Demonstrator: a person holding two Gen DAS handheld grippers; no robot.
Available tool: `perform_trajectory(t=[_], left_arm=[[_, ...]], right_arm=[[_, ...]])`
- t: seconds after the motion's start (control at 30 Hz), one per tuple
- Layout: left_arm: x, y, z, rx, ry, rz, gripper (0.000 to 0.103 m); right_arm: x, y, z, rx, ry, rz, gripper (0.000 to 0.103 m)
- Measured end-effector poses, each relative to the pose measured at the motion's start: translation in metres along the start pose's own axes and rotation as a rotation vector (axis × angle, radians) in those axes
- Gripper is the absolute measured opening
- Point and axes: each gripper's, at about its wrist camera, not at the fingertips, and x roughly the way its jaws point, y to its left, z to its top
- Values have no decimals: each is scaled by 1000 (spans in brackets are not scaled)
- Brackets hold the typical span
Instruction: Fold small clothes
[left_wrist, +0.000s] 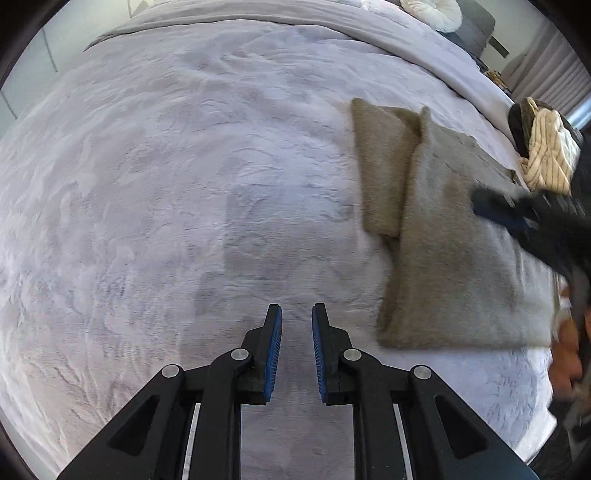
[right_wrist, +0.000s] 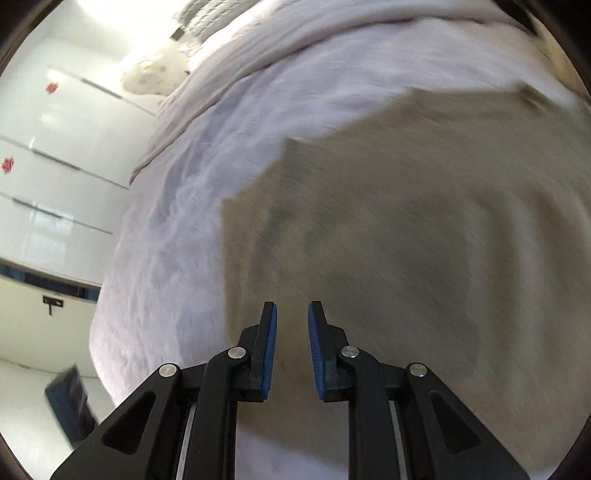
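Partly blurred olive garment (right_wrist: 388, 229) (right edge cropped)

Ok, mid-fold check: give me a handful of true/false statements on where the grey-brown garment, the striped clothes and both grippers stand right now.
1. The left gripper has cloth between its pads. False: the gap is bare, over the pale bedspread.
2. The grey-brown garment lies on the bedspread. True.
3. The striped cream clothes lie spread flat at the bed's middle. False: they sit bunched at the far right edge of the left wrist view.
4. The right gripper is over the grey-brown garment, holding nothing. True.
5. The garment is rolled into a ball. False: it lies flat, with a narrower part beside the main panel.
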Motion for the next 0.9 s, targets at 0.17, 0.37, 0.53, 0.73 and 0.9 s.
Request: perform_trajectory(t=[0.17,0.37,0.53,0.73,0.9], left_arm=[[1,17,0,-25,-6,12,18],[1,27,0,-10,-9,26,18],[5,21,3,-6,-7,24,19],[3,6,4,5,-49,55,102],[10,-2,6,5,-2,101,102]], right_arm=[[39,16,19,-29,2,-32,21],[58,39,5,-130,105,-38,21],[33,29,-14,-85,128,17,21],[0,1,-49,-14,148,30,21],[-23,-33,-78,86,163,23,21]])
